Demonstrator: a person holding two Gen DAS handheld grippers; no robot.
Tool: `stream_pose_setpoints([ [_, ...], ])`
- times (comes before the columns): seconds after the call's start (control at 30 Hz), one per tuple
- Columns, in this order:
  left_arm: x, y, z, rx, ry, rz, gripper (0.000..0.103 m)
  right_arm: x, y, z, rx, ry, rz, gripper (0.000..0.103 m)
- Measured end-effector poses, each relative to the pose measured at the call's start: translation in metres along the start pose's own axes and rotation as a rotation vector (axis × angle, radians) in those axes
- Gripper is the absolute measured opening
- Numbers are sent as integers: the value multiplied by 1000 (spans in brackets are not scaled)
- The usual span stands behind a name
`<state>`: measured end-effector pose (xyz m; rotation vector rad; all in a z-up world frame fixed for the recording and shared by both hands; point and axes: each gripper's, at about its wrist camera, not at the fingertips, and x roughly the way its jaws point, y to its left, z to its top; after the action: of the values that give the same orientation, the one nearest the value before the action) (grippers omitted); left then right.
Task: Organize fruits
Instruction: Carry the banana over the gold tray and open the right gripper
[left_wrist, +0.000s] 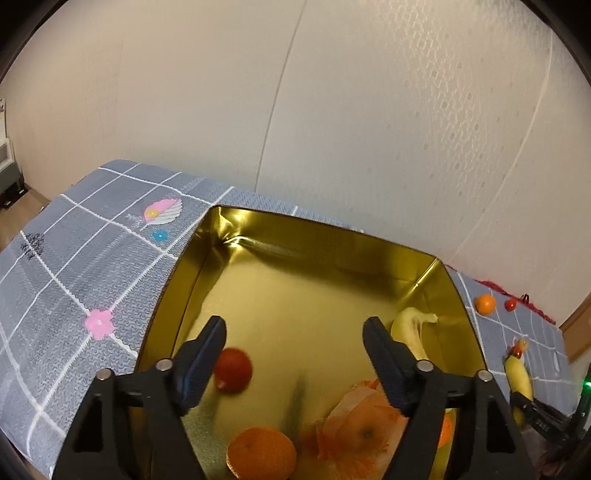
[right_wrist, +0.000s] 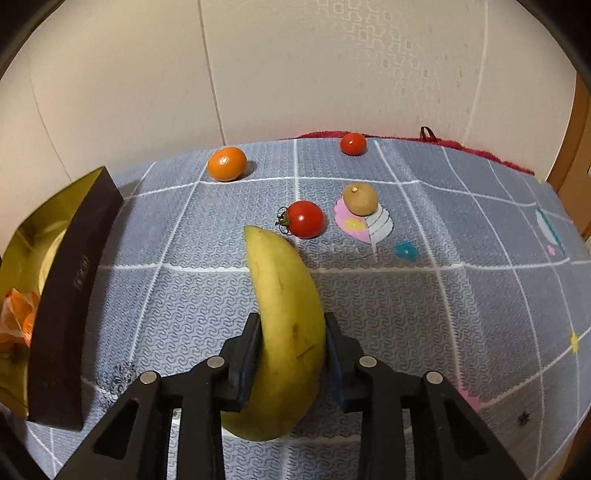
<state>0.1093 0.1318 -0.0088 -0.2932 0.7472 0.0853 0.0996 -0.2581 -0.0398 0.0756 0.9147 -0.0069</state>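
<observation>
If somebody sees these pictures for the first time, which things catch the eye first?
The shiny gold box fills the left wrist view, with a red tomato blurred between the open left tongs. In the right wrist view, a yellow banana is clamped in the right tongs above the grey checked cloth.

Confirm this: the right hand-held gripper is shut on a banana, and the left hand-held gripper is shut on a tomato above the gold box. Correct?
Not quite. The left hand-held gripper is open, and the tomato lies free in the gold box, as the left wrist view shows. The right hand-held gripper is shut on a banana.
</observation>
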Motion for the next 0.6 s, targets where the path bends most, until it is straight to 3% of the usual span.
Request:
stream_pose_setpoints([
  [0.07, -3, -2, -1, 13, -11, 6, 88, -3, -1, -2, 12, -6, 17, 32],
  [0.33, -15, -16, -5, 95, -68, 27, 98, -32, 12, 0, -27, -138, 45, 30],
  [0.6, -22, -23, -9, 179, -105, 96, 101, -53, 34, 13, -14, -215, 207, 30],
])
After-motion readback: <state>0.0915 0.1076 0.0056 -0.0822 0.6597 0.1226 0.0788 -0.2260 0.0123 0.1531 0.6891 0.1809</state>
